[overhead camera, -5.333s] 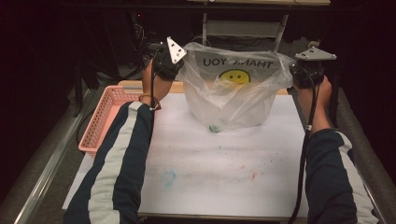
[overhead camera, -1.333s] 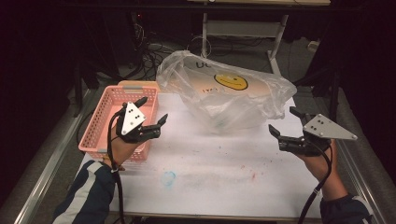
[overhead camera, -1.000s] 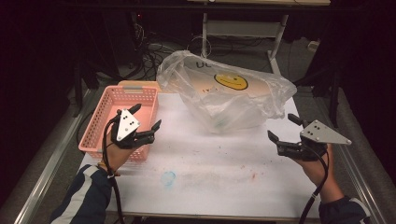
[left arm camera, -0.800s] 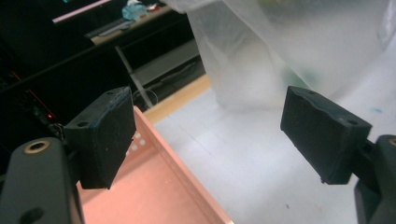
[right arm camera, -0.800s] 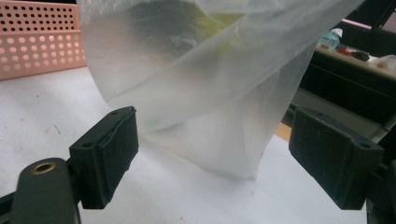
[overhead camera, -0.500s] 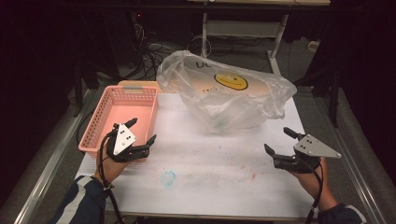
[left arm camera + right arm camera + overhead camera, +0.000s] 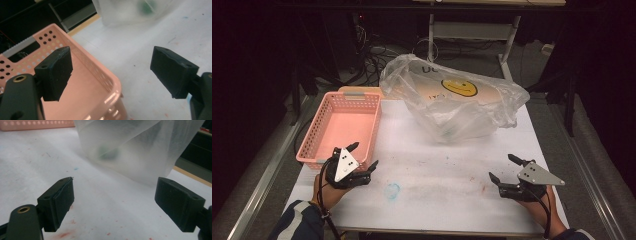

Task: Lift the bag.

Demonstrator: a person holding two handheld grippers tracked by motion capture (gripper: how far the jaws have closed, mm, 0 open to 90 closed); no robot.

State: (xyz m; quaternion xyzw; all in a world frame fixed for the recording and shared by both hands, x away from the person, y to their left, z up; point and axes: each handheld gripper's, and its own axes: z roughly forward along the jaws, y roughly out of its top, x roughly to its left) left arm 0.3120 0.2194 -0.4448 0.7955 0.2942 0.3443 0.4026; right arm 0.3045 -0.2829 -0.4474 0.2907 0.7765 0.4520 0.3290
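A clear plastic bag (image 7: 452, 107) with a yellow smiley face lies slumped at the back of the white table (image 7: 447, 180). Something small and green (image 7: 108, 152) shows dimly through its wall, also seen as a green blur (image 7: 145, 7) in the left gripper view. My left gripper (image 7: 363, 157) is open at the front left, beside the near corner of the pink basket (image 7: 343, 125), nothing between its jaws. My right gripper (image 7: 502, 169) is open at the front right, low over the table, empty. In its own view the right gripper (image 7: 113, 203) faces the bag (image 7: 130, 145).
The pink basket (image 7: 82, 75) looks empty and sits along the table's left edge. Faint blue and red stains (image 7: 392, 190) mark the table's front middle. Dark floor, cables and a metal frame (image 7: 472, 30) lie beyond the table's back edge.
Earlier both grippers were up at the bag's top corners, holding it upright. Now the bag lies slumped, and both hands have drawn back toward the table's front edge with jaws open.
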